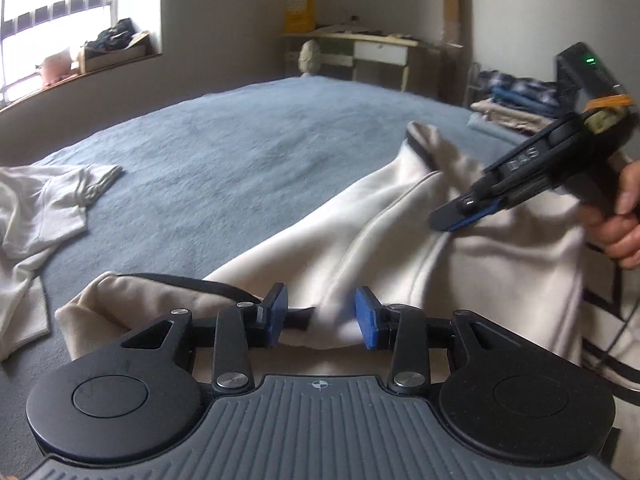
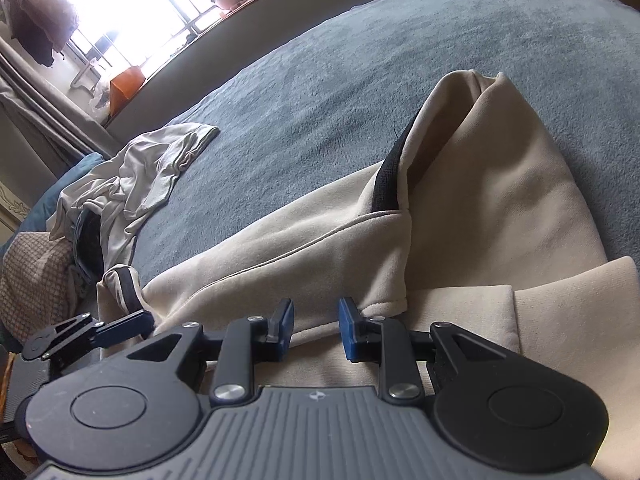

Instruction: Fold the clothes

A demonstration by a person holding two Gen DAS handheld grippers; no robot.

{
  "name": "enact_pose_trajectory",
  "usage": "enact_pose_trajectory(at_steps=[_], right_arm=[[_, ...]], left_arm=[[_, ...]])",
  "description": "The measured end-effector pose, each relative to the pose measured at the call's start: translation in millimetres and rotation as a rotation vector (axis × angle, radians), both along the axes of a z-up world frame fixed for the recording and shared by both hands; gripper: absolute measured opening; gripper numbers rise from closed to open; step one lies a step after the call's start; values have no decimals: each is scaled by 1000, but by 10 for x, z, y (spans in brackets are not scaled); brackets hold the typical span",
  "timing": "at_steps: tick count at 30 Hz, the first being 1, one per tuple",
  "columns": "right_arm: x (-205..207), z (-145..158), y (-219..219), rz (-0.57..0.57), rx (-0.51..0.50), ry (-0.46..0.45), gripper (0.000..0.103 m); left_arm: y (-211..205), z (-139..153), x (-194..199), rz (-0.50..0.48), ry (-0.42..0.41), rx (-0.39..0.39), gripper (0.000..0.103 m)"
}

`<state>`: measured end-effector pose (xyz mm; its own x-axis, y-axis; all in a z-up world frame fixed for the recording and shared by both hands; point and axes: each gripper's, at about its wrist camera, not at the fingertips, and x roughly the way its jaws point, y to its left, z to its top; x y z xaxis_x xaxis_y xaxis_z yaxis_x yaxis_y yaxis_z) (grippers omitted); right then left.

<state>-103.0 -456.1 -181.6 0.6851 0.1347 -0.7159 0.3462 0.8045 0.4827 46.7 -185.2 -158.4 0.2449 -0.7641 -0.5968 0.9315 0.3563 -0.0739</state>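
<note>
A cream sweatshirt with black trim (image 1: pixel 400 216) lies rumpled on the blue bedspread (image 1: pixel 224 136). My left gripper (image 1: pixel 322 318) is at the sweatshirt's near edge. Its blue pads stand apart, with a bunched fold of cream cloth loose between them. My right gripper (image 1: pixel 452 222), held by a hand (image 1: pixel 616 232), grips the cloth higher up at the right, and folds run out from its tip. In the right wrist view, that gripper (image 2: pixel 316 328) sits over the sweatshirt (image 2: pixel 480 184) close to a hem. The left gripper (image 2: pixel 128 326) shows at the lower left beside a black-striped cuff (image 2: pixel 122 282).
A crumpled white shirt (image 1: pixel 48 208) lies at the left of the bed (image 2: pixel 152 176). A stack of folded clothes (image 1: pixel 516 100) sits at the far right corner. Beyond the bed are a desk (image 1: pixel 360 52) and a window ledge (image 1: pixel 116 56). A checked pillow (image 2: pixel 32 280) lies at the left.
</note>
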Motion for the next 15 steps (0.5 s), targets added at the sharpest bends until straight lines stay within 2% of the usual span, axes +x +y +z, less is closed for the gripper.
enact_pose_trajectory(at_steps=[3,10,15], right_arm=[[30,-4,15,7,-4,6,26],[142,-23,45,13,-2,5,26],[253,-27,126,60,-70,13,26]], left_arm=[[-13,-69,157,34,28,15,40],[-98,-98,253,49,-23,23,40],[-56,-77,290,55,-2,-3,41]])
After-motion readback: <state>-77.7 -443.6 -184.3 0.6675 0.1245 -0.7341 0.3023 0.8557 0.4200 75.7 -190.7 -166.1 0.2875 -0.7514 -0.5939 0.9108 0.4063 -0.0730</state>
